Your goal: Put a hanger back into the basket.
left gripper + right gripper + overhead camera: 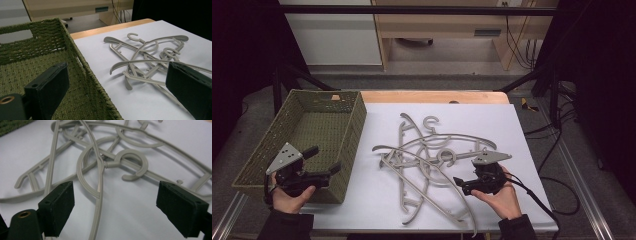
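Several grey plastic hangers lie tangled in a pile on the white sheet at mid-table. My right gripper is at the pile's right edge, low over the sheet and pointing left. It is open in the right gripper view: one curved hanger arm runs up between the jaws near the left pad, and neither pad presses on it. A hanger hook lies just beyond. My left gripper hovers open over the near right corner of the green woven basket, holding nothing.
The basket stands at the table's left, its right wall along the sheet's edge. The pile of hangers lies right of it. A wooden table edge shows behind the sheet. A black cable trails right from my right gripper.
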